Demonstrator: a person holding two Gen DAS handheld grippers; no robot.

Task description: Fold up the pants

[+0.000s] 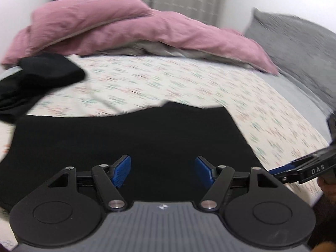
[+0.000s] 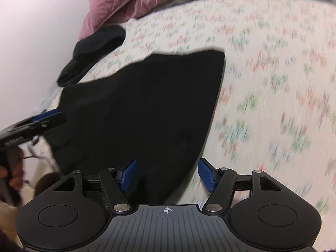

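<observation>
Black pants (image 1: pixel 136 138) lie flat on the floral bed sheet (image 1: pixel 168 79), taking up the near middle of the left wrist view. My left gripper (image 1: pixel 162 171) hovers over their near part, open, with nothing pinched between the blue pads. In the right wrist view the pants (image 2: pixel 147 105) spread to the left, and their right edge runs down between my right gripper's (image 2: pixel 167 175) fingers. That gripper is open and grips no cloth. Each gripper shows in the other's view: the right gripper (image 1: pixel 304 168) at the right edge, the left gripper (image 2: pixel 37 121) at the pants' left side.
A second black garment (image 1: pixel 37 77) (image 2: pixel 94 46) lies bunched at the far left of the bed. A pink duvet (image 1: pixel 126 25) (image 2: pixel 126 2) is heaped along the back and a grey pillow (image 1: pixel 294 42) at the right. A hand (image 2: pixel 14 174) holds the left gripper's handle.
</observation>
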